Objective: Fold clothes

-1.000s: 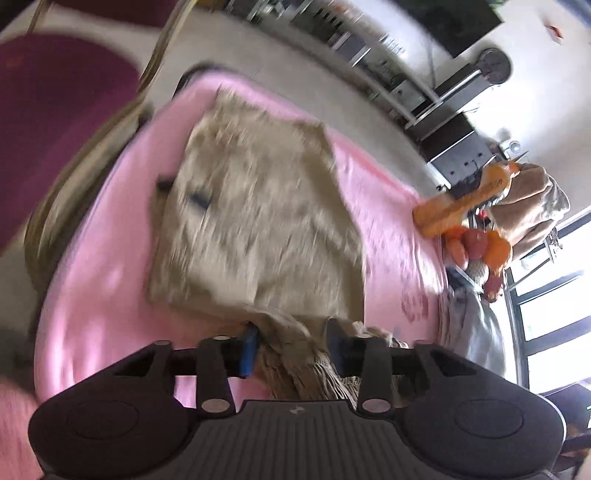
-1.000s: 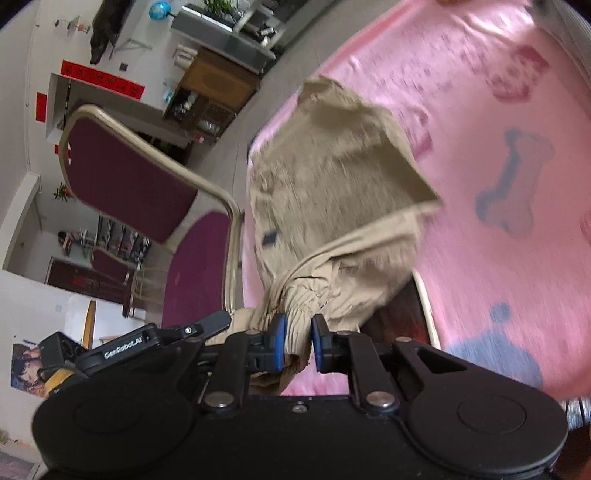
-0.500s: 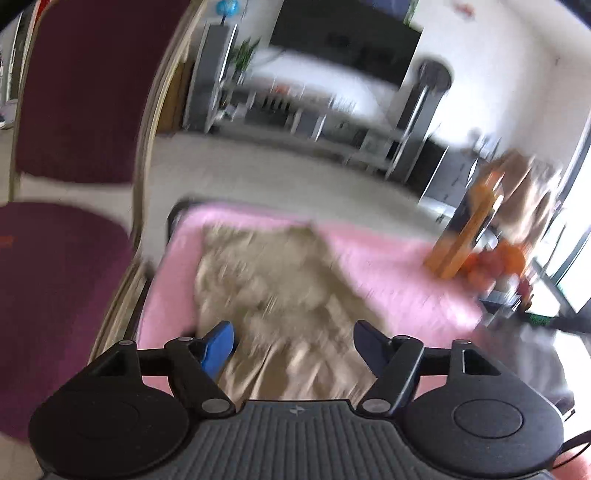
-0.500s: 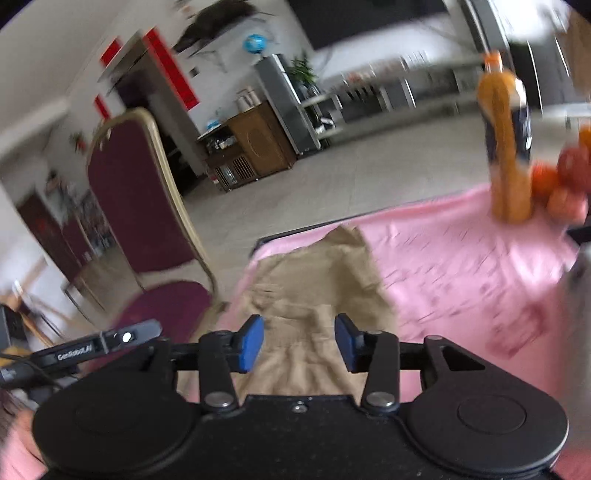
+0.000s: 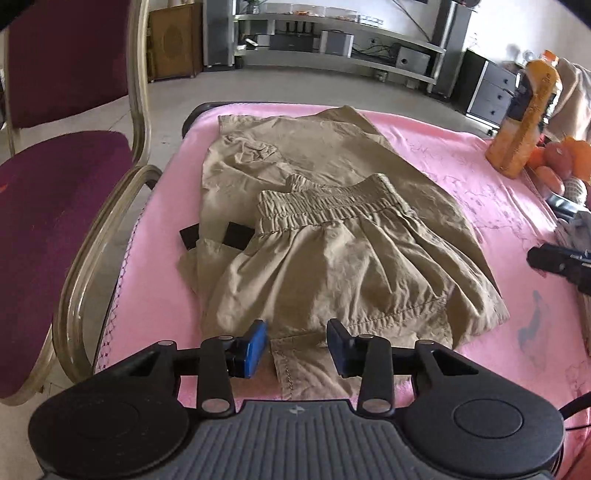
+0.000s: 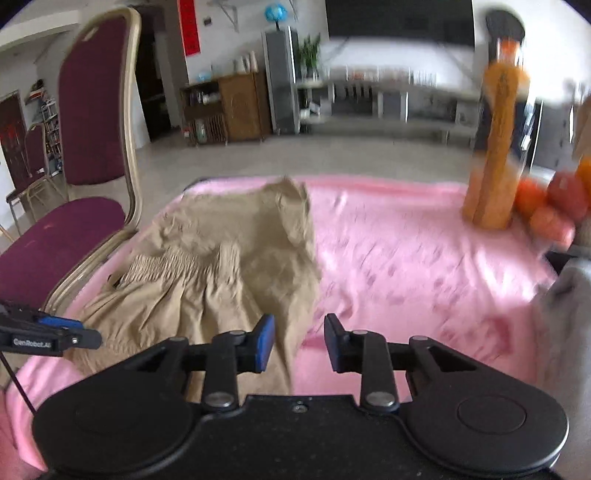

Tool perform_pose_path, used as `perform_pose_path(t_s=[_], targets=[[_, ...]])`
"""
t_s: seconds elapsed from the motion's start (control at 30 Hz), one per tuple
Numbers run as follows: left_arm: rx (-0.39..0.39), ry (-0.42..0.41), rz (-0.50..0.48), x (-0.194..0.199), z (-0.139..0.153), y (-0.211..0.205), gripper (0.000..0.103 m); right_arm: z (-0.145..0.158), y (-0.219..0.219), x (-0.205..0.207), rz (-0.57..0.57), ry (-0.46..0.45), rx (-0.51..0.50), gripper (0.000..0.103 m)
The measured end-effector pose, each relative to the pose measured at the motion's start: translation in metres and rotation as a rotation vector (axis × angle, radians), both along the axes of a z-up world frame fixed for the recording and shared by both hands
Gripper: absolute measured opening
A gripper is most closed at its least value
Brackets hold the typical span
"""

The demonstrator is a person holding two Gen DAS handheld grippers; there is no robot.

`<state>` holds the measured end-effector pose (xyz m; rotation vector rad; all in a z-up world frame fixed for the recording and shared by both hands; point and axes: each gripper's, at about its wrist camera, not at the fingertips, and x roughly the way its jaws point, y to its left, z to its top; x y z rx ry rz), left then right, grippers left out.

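Khaki shorts (image 5: pixel 332 236) lie folded, waistband on top, on the pink surface (image 5: pixel 461 166). Left gripper (image 5: pixel 297 341) and right gripper (image 6: pixel 298 341), jaws just narrowed, hover empty over the near hem.

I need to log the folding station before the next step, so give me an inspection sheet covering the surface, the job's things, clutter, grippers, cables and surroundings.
Surface: pink cloth spread over the table.
Job's things: khaki trousers lying part folded, elastic waistband turned over on top.
Clutter: orange bottle standing at the far right edge, fruit beside it, grey cloth at the right.
Grippers: left gripper open over the trousers' near edge, jaws just been closing, no pad pressing on fabric; right gripper open at the trousers' right edge, likewise just closing.
Cables: thin black cable by the left gripper's body.
Surroundings: maroon chair left of the table, shelving behind.
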<state>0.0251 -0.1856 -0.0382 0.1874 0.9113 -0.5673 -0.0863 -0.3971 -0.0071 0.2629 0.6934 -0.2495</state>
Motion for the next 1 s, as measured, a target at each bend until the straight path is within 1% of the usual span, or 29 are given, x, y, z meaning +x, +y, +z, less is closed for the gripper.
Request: perform_pose_path(t_s=[0.07,0.17,0.23,0.27,0.4,0.47,0.5,0.57,0.63,0.67,0.7,0.73,0.77,0.83,0.87,0.93,0.97,1.0], targets=[[-0.012,-0.006,0.013,0.001,0.002,0.002,0.038,-0.001,0.002,0.004,0.013,-0.012,0.036,0.030],[-0.024,-0.039,0.036,0.002,0.006,0.005,0.037,-0.001,0.006,0.011,0.046,-0.039,0.102,0.030],[-0.023,-0.066,0.052,0.004,0.008,0.006,0.020,-0.004,0.005,0.017,0.070,-0.049,0.190,0.029],[-0.025,-0.067,0.053,0.006,0.009,0.006,0.008,-0.007,0.004,0.022,0.074,-0.048,0.245,0.029],[-0.037,-0.035,0.040,0.016,0.005,0.004,0.007,-0.023,-0.004,0.041,0.084,-0.040,0.446,0.029],[-0.036,-0.010,0.012,0.018,-0.001,-0.001,0.007,-0.033,-0.004,0.049,0.118,-0.034,0.537,0.029],[-0.014,-0.005,0.005,0.020,-0.005,-0.004,0.008,-0.039,-0.002,0.053,0.134,-0.028,0.572,0.029],[0.056,-0.006,0.004,0.023,-0.017,-0.012,0.010,-0.049,0.003,0.060,0.166,-0.016,0.641,0.029],[0.075,0.024,0.029,0.031,-0.027,-0.014,0.012,-0.060,0.007,0.066,0.198,-0.003,0.710,0.029],[0.074,0.034,0.042,0.033,-0.029,-0.014,0.014,-0.066,0.008,0.068,0.187,0.023,0.690,0.029],[0.066,0.042,0.050,0.035,-0.029,-0.013,0.014,-0.073,0.009,0.070,0.170,0.052,0.659,0.022],[0.056,0.053,0.056,0.036,-0.029,-0.012,0.014,-0.077,0.004,0.068,0.132,0.061,0.653,0.010],[0.044,0.065,0.065,0.038,-0.029,-0.009,0.017,-0.082,-0.003,0.064,0.089,0.065,0.652,0.000],[0.017,0.092,0.082,0.042,-0.030,-0.003,0.017,-0.090,-0.017,0.056,0.004,0.073,0.649,0.000],[0.004,0.105,0.089,0.044,-0.030,0.000,0.017,-0.091,-0.028,0.051,-0.047,0.061,0.659,0.000],[0.004,0.102,0.087,0.042,-0.030,0.000,0.017,-0.089,-0.046,0.037,-0.157,0.046,0.653,0.000],[0.007,0.098,0.084,0.041,-0.030,0.000,0.017,-0.087,-0.052,0.030,-0.196,0.051,0.638,0.000],[0.006,0.085,0.082,0.038,-0.028,0.001,0.017,-0.083,-0.053,0.024,-0.218,0.054,0.612,0.002]])
